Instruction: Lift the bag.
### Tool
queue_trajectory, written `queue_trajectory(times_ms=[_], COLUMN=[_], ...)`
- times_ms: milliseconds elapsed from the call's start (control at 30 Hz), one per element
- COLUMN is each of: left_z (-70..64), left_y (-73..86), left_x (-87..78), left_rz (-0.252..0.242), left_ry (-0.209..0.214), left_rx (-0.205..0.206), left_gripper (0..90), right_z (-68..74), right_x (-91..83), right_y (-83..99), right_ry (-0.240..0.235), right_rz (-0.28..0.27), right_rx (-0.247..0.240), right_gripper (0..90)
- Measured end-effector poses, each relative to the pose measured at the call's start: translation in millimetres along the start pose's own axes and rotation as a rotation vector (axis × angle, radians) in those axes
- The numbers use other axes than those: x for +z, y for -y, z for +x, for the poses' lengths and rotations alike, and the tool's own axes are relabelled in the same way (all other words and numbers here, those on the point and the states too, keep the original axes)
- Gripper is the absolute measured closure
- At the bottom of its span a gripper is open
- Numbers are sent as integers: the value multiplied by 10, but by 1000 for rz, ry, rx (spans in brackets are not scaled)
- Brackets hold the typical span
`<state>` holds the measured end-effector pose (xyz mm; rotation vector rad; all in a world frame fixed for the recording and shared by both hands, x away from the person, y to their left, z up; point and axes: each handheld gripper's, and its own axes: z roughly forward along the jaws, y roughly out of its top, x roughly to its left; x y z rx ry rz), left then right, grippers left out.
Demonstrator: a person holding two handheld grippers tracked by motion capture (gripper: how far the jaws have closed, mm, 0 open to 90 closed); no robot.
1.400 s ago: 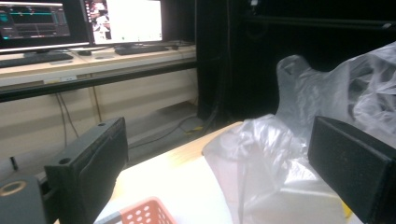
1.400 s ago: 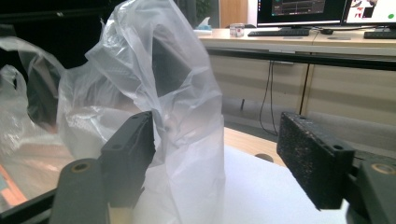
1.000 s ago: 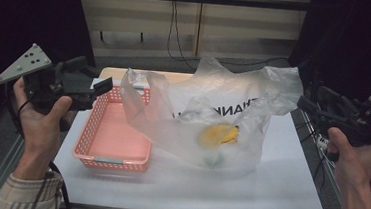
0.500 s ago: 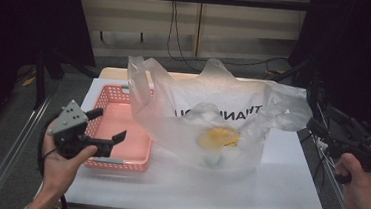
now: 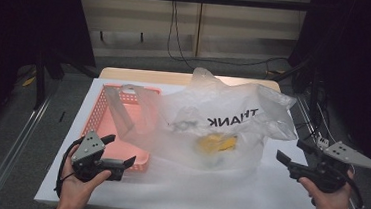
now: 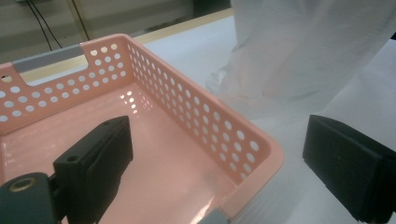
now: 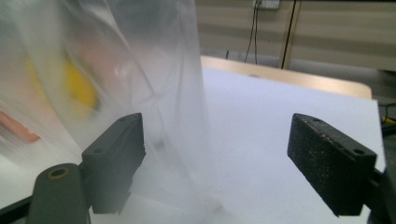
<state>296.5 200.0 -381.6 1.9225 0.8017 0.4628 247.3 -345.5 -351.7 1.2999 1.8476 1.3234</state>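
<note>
The clear plastic bag (image 5: 222,125) printed with "THANK" lies slumped in the middle of the high view on the white bench (image 5: 206,196), its left flap draped over the right side of the pink perforated basket (image 5: 103,113) at centre left, with something yellow (image 5: 215,143) showing through near its lower middle. The likeliest slip here is a claw catching just one thin layer of film: the bag would stretch or slide instead of lifting, and the contents could shift or tip out. Pulling on the flap lying across the basket could also drag the light basket along. The left claw (image 5: 119,150) sits at lower left with its jaws spread wide and empty, straddling the basket's near corner (image 6: 275,156) in the left gripper view. The right claw (image 5: 290,152) at lower right is likewise wide apart, holding nothing, one jaw just beside the film (image 7: 154,93). The bag's long axis runs left to right across the frame; where its mouth points I cannot tell.
</note>
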Motion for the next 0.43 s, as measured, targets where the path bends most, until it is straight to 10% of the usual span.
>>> queue_trajectory(times_ms=[433], left_z=[45], left_y=[185], left_x=[-2], left_rz=[-32], left_ry=[-23], left_rx=[-49], left_gripper=[73], right_z=[-6], right_x=[212], right_y=[501], right_ry=[9], right_rz=[92], right_rx=[61], right_gripper=[195])
